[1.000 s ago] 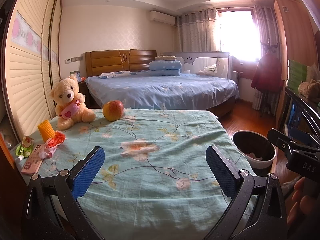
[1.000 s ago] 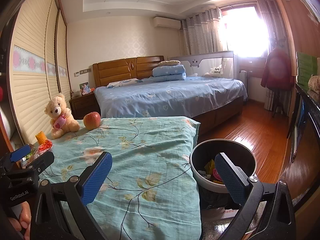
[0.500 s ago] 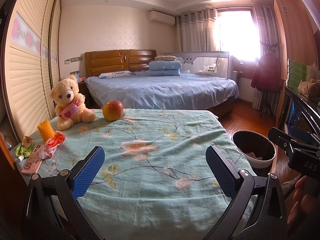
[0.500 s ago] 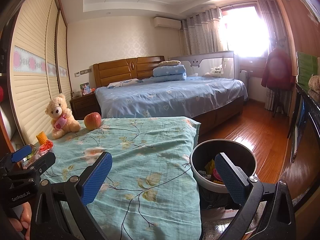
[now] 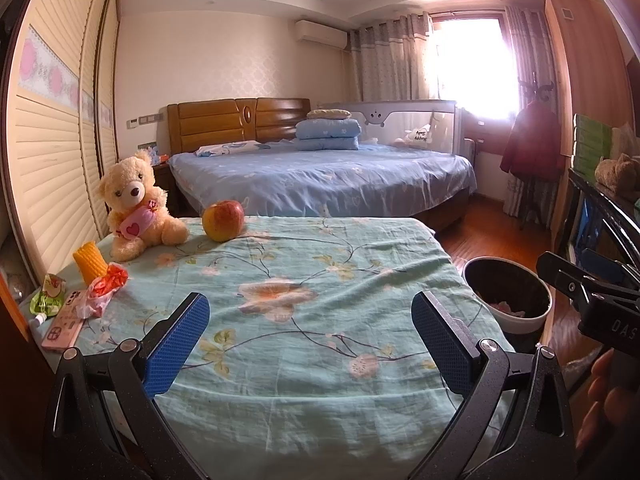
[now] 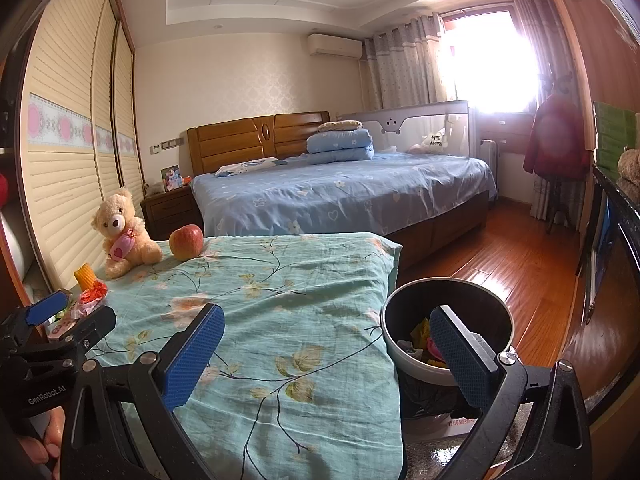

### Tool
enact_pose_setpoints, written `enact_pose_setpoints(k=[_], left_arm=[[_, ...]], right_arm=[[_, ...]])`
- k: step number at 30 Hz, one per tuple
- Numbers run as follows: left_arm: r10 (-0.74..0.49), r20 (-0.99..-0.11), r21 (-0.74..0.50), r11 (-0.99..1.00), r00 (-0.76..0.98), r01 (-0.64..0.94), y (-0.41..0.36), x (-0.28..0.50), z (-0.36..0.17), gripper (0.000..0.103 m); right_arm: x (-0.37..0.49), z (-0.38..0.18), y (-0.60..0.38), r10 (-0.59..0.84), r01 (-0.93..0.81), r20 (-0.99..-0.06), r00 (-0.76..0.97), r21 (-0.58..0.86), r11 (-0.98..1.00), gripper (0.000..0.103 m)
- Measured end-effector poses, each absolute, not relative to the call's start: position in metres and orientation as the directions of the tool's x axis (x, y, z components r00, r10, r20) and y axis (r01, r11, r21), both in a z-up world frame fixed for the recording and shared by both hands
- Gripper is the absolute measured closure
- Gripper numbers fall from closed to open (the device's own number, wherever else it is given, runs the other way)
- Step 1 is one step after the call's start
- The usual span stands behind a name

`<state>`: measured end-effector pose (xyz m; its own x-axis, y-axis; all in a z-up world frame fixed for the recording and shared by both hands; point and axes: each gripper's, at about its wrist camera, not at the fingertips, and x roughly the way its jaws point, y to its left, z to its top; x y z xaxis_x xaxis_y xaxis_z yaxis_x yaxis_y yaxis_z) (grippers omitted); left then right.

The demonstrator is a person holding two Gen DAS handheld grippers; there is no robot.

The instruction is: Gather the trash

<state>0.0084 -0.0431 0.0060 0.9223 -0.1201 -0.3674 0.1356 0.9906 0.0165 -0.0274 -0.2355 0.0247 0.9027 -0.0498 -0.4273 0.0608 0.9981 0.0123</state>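
Far left of our wide-open, empty left gripper (image 5: 306,344), the crinkled red wrapper (image 5: 105,289) looks light; we'd pinch its bunched middle. Our right gripper (image 6: 326,354) gapes empty too.

Both claws gape wide and empty: the left claw (image 5: 310,340) and right claw (image 6: 326,354) hover level, side by side.

Def a home bedroom: big bed w/ blue floral sheet (image 6: 340,196) & carved wooden headboard (image 6: 256,140), folded blue quilts (image 6: 340,146), white wall AC unit (image 6: 334,45), grey dotted curtains (image 6: 404,64) by a bright window, slatted cream wardrobe doors (image 5: 52,132), glossy wood plank floor (image 6: 516,256). Beige teddy bear w/ pink heart pouch (image 5: 136,204) sits on a teal flowered cloth (image 5: 320,304).
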Motion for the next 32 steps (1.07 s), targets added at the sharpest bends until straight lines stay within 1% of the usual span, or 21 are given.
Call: enact_pose_setpoints(k=[19,32], left_arm=[[-0.125,-0.380,0.020,0.990,0.917,0.143,-0.043,0.013,-0.001,0.000],[-0.129,-0.409,0.017,0.989,0.904,0.149,-0.041,0.023,-0.010,0.000]], right_arm=[[-0.031,0.023,-0.227,-0.044,0.056,-0.434,0.900,0.015,0.998,0.000],[-0.032,0.011,-0.196,-0.032,0.049,-0.479,0.877,0.023,0.999,0.000]])
